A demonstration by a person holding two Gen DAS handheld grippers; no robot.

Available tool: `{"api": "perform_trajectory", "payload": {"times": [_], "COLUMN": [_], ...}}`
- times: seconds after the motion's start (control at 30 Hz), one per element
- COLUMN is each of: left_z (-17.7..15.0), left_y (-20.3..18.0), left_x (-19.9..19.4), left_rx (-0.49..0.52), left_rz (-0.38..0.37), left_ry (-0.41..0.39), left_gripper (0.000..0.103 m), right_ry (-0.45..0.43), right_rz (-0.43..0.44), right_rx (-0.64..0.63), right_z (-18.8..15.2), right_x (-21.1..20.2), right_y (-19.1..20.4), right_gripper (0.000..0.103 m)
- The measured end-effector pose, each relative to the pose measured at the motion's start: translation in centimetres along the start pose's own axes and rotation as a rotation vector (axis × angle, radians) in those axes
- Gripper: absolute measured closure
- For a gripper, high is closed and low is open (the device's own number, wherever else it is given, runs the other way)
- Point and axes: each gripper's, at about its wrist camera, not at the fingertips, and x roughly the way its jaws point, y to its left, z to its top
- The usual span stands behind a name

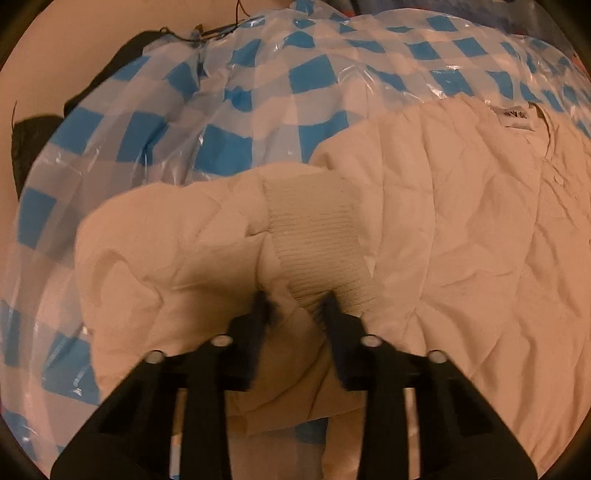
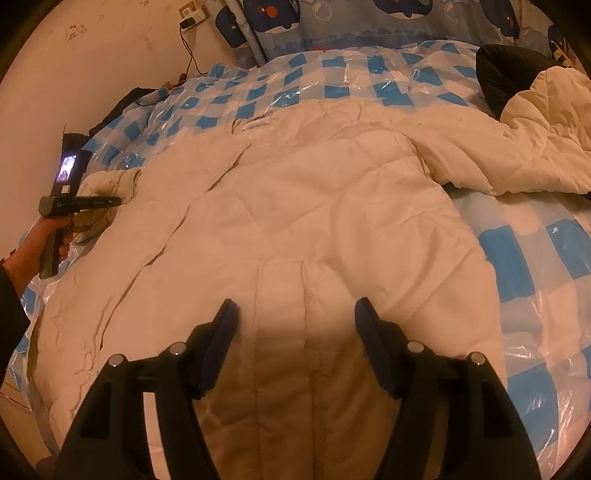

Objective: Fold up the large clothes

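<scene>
A large white quilted jacket [image 2: 314, 206] lies spread over the bed. In the left wrist view its sleeve with a ribbed knit cuff [image 1: 317, 240] is folded in over the jacket body [image 1: 461, 221]. My left gripper [image 1: 295, 306] is closed on the end of the cuff. It also shows in the right wrist view [image 2: 114, 201] at the far left, holding the sleeve end. My right gripper [image 2: 295, 317] is open and hovers over the jacket's lower hem, its fingers either side of a quilted panel. The other sleeve [image 2: 517, 162] stretches to the right.
The bed is covered with blue and white checked plastic sheeting [image 2: 517, 258]. A dark garment [image 2: 506, 77] lies at the far right, another [image 1: 33, 147] by the wall on the left. A wall socket with a cable [image 2: 190, 22] and a curtain [image 2: 332, 22] are behind the bed.
</scene>
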Motion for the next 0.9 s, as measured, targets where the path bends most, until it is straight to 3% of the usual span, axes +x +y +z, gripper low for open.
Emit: {"api": "perform_trajectory", "payload": {"times": [0.17,0.23,0.33,0.43,0.53,0.7,0.83,0.9], "left_z": [0.8,1.0,0.0,-2.5,-5.7,-12.1,-15.3,-15.6], "left_y": [3.3,6.3,12.7,19.9,25.5,33.0,34.3,32.8], "left_x": [-3.5,-5.8,-9.6,-12.2,-13.2,-14.4,-17.7,-19.6], "left_rx": [-0.076,-0.175,-0.402,-0.636,-0.809,-1.037,-1.032,-0.957], "left_rz": [0.026,-0.005,-0.134,-0.2,-0.141,0.019,0.158,0.198], "left_ry": [-0.096,-0.162,-0.293,-0.403,-0.438,-0.391,-0.393,-0.414], "left_gripper": [0.084,0.085,0.085,0.093,0.094,0.092,0.049,0.038], "right_ry": [-0.006,-0.005,-0.005,-0.006,-0.006,0.002,0.014,0.019], "right_rz": [-0.001,-0.002,-0.004,-0.008,-0.013,-0.022,-0.034,-0.037], "right_rx": [-0.004,-0.007,-0.011,-0.015,-0.022,-0.046,-0.065,-0.067], "right_z": [-0.2,-0.2,-0.2,-0.2,-0.3,-0.3,-0.3,-0.2], "right_x": [0.1,0.1,0.2,0.2,0.2,0.4,0.5,0.3], "right_y": [0.0,0.0,0.0,0.0,0.2,0.6,1.1,1.2], "right_gripper": [0.037,0.037,0.036,0.036,0.035,0.029,0.026,0.025]}}
